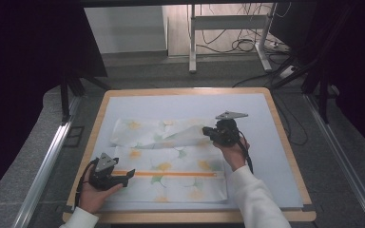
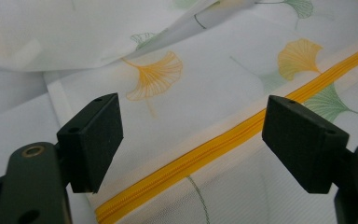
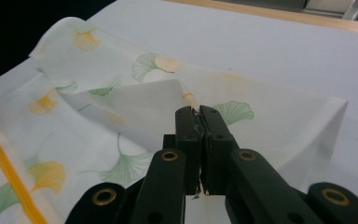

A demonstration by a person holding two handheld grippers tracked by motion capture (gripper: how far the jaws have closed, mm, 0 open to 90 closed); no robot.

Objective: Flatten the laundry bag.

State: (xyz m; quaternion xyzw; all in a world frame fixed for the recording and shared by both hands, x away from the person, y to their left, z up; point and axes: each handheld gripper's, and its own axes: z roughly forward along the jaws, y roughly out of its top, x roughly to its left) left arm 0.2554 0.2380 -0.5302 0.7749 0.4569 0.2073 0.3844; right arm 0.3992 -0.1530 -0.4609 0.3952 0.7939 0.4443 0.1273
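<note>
1. A white mesh laundry bag printed with yellow and green ginkgo leaves (image 1: 171,161) lies flat on the pale blue mat covering the wood-edged surface (image 1: 275,142), its yellow zipper (image 1: 166,174) running across the near half.
2. The right tool (image 3: 199,111) is clamped shut on a far corner of the bag; a sliver of thin cloth shows pinched between the pads, and the corner is folded over towards the middle, raised off the mat.
3. The left tool (image 2: 193,140) hangs open just above the bag's near left part, jaws standing on either side of the zipper, touching nothing that I can see.
4. Risk: the grip is only on the very edge of slippery mesh. A quick pull could let the corner slide out, and the fold would fall back.
5. Risk: nothing pins the bag down. Dragging the corner across could pull the whole bag along the mat, so the fold comes out crooked.
6. Risk: if the left tool presses down off the zipper line, it may bunch the loose mesh rather than hold it.
</note>
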